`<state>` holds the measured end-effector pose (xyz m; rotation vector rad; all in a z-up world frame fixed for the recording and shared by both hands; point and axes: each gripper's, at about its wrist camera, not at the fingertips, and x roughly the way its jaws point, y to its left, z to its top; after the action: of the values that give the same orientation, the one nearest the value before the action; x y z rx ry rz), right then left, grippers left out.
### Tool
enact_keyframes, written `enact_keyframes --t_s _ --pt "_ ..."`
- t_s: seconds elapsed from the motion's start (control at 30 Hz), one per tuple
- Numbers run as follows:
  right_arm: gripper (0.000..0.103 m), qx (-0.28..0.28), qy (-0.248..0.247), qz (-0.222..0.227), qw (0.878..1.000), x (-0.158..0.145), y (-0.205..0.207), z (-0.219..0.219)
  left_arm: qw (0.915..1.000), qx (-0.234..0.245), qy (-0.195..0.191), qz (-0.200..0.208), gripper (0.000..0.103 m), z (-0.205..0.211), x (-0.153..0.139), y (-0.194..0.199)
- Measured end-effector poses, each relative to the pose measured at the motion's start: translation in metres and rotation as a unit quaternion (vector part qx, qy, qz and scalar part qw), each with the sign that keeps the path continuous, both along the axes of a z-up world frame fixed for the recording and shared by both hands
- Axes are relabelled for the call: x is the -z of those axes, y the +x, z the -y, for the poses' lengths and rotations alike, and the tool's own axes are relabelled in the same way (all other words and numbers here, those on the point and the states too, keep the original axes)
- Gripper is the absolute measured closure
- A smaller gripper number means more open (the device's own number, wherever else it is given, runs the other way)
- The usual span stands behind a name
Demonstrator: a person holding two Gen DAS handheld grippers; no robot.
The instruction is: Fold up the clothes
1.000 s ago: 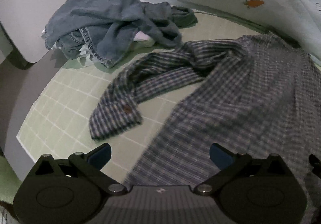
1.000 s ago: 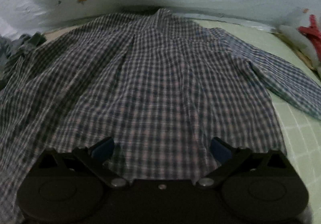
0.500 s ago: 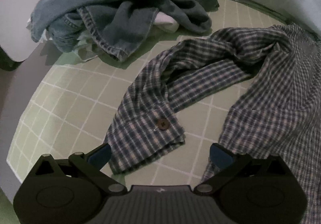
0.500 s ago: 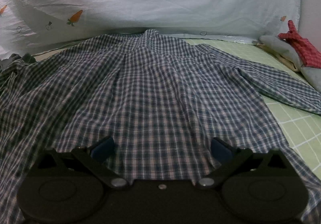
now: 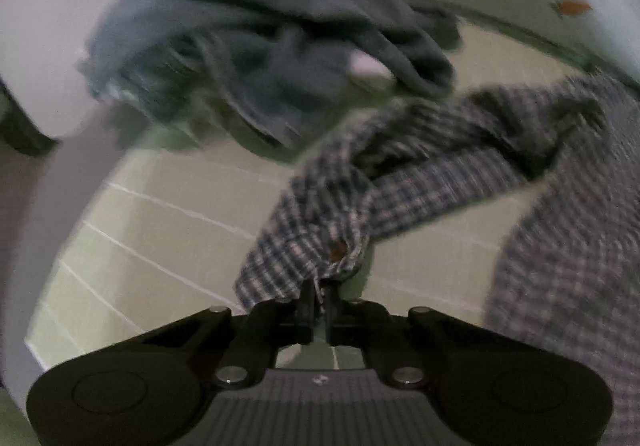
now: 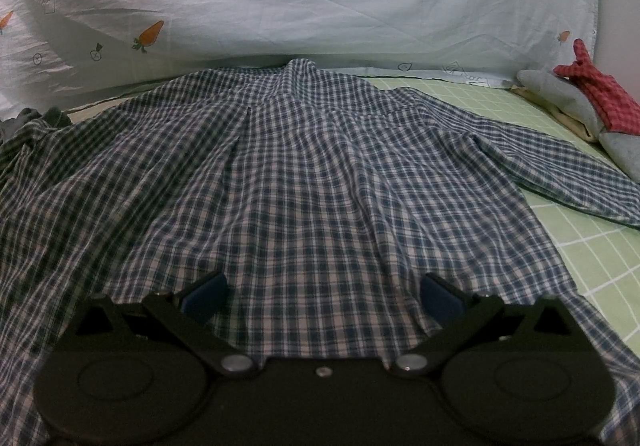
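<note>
— Two grippers, two different states now. The left gripper (image 5: 319, 296), wide apart half a second ago with the cuff lying just ahead of it, has clamped its fingers onto the edge of the plaid shirt's left cuff (image 5: 316, 258), right below the brown button (image 5: 339, 245).

— And the sleeve beyond the cuff?

— Its sleeve (image 5: 440, 166) runs up and away from the cuff, bunched, toward the shirt body. The view is blurred, so I judge the hand is already in motion. Past the cuff, farther off, sits the heap of denim clothes (image 5: 256, 42), touching nothing of the shirt that I can tell.

— The other hand?

— The right gripper (image 6: 322, 292) is spread wide, holding nothing, low over the plaid shirt (image 6: 312, 174), which lies flat, back up, on the green grid mat (image 6: 592, 246). Beyond the collar hangs the carrot-print sheet (image 6: 320, 6).

— So what follows?

— Likely the sleeve fold, drawing the cuff across the back.
</note>
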<state>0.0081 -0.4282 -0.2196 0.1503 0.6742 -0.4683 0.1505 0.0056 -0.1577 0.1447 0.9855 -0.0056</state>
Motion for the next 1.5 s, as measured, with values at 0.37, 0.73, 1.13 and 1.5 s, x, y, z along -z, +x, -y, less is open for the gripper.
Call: enact_keyframes --t_s 0.37,0.73,1.13,1.5 --pt "0.0 0.001 0.001 0.0 1.0 0.0 0.0 0.0 0.968 -0.104 0.095 0.207 0.101 -0.056 -0.07 -0.025" --pt "0.0 0.004 0.002 0.0 1.0 0.0 0.001 -0.001 0.984 -0.175 0.004 0.037 0.103 -0.093 -0.017 -0.042" --pt "0.0 0.004 0.002 0.001 1.0 0.001 0.001 -0.001 0.9176 -0.258 -0.303 0.002 0.039 -0.139 -0.034 -0.023" --pt "0.0 0.004 0.002 0.001 1.0 0.001 0.001 -0.001 0.8141 -0.41 -0.407 -0.06 0.024 -0.151 0.007 0.029"
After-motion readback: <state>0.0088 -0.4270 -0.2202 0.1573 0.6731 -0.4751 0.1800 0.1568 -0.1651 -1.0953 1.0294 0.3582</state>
